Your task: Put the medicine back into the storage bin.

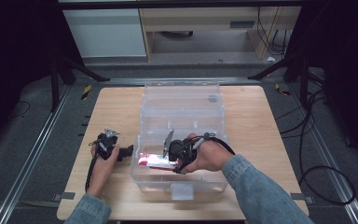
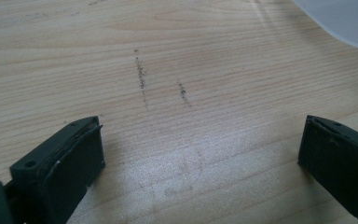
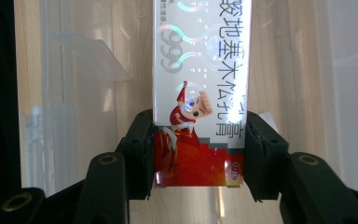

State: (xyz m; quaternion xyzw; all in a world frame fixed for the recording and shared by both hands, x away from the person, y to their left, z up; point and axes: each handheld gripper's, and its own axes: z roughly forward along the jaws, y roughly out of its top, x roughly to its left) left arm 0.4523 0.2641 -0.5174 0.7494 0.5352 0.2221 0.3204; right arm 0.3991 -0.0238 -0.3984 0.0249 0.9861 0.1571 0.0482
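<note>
The left gripper [image 1: 127,152], black with a grey three-cornered plate on top, sits at the lower left of the high view, held in the person's left hand [image 1: 103,161]. Its forearm, in a blue denim sleeve [image 1: 87,211], enters from the bottom edge. In the left gripper view its two black fingers [image 2: 70,163] stand wide apart with nothing between them. The right gripper [image 1: 171,161], at the lower centre of the high view, lies level and points toward frame left, held by the right hand [image 1: 209,156]. In the right gripper view its fingers [image 3: 142,149] press on both sides of a red-and-white printed carton [image 3: 200,93].
</note>
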